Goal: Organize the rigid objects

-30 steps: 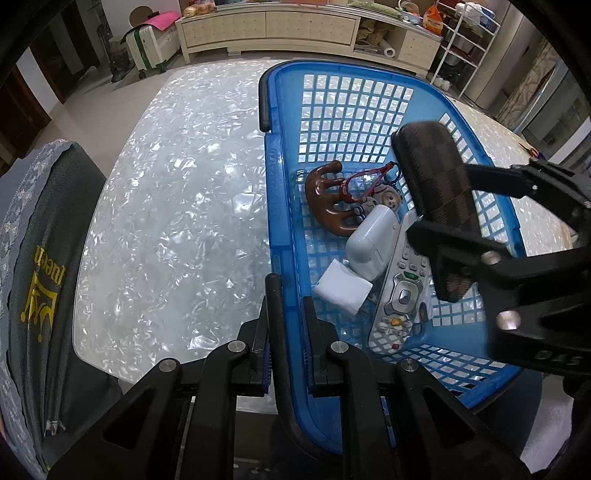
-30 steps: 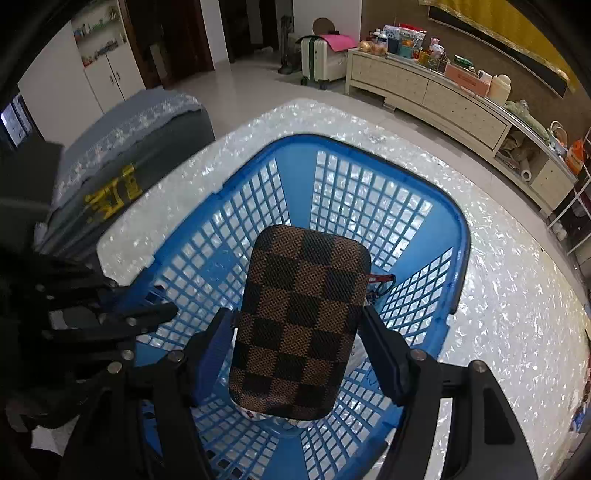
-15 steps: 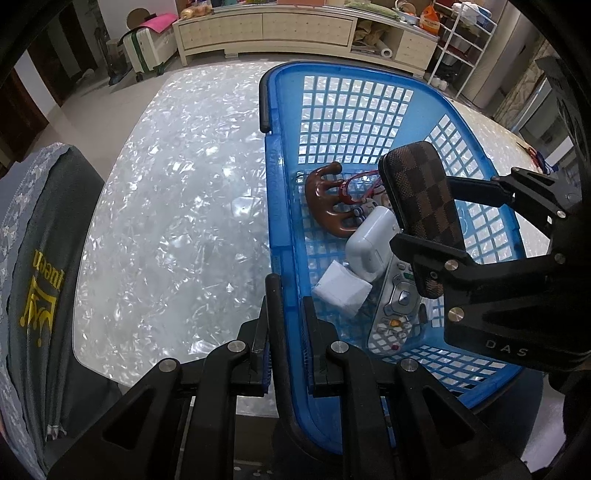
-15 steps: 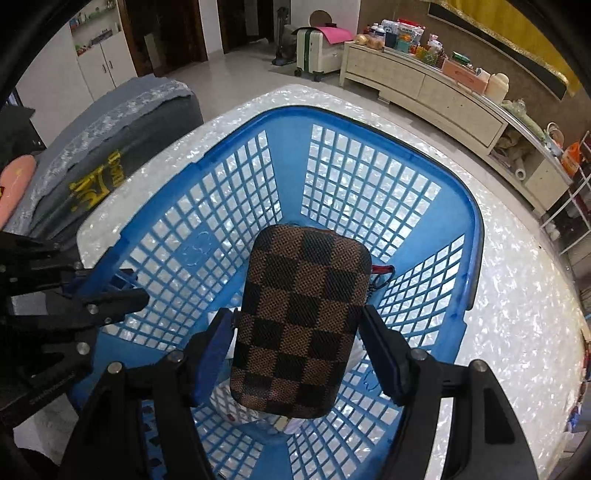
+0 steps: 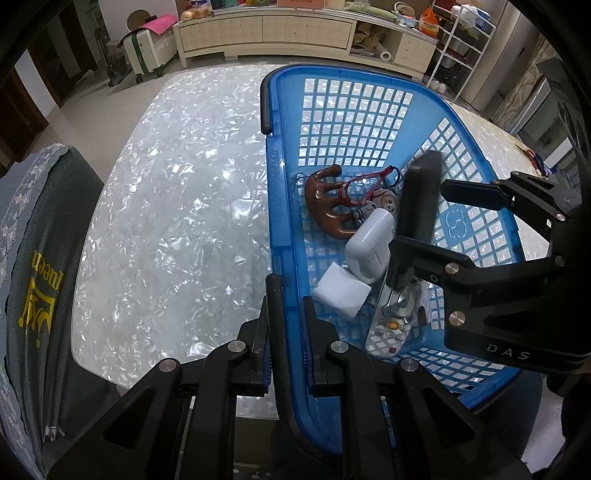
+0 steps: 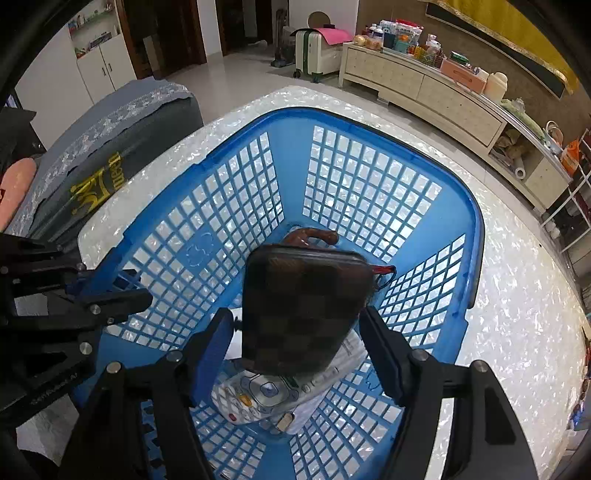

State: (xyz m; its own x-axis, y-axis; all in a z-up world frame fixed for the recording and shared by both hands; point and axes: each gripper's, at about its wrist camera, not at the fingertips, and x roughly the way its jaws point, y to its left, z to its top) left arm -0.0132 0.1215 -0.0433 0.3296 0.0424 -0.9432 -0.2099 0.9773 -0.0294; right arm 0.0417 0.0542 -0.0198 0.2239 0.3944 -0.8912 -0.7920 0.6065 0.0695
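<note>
A blue plastic basket (image 5: 354, 110) stands on the shell-pattern table (image 5: 177, 206). My left gripper (image 5: 286, 354) is shut on the basket's near rim with its black handle. My right gripper (image 6: 299, 336) is open inside the basket; the brown checkered case (image 6: 301, 306) is blurred between its spread fingers, free of the pads, and also shows in the left wrist view (image 5: 417, 218). Under it lie a remote control (image 6: 258, 395), a white charger (image 5: 369, 245), a white block (image 5: 341, 290), a brown wooden massager (image 5: 327, 206) and a small keychain toy (image 5: 384, 201).
A grey cloth-covered chair (image 5: 33, 280) stands at the table's left edge. A long cream cabinet (image 5: 280, 31) and a white wire shelf (image 5: 461, 44) stand behind the table. The basket also shows in the right wrist view (image 6: 369, 177).
My right gripper lowered into the basket with the checkered case, then its fingers spread and let the case go; the case is now blurred and tilting down. The left gripper has not moved.
</note>
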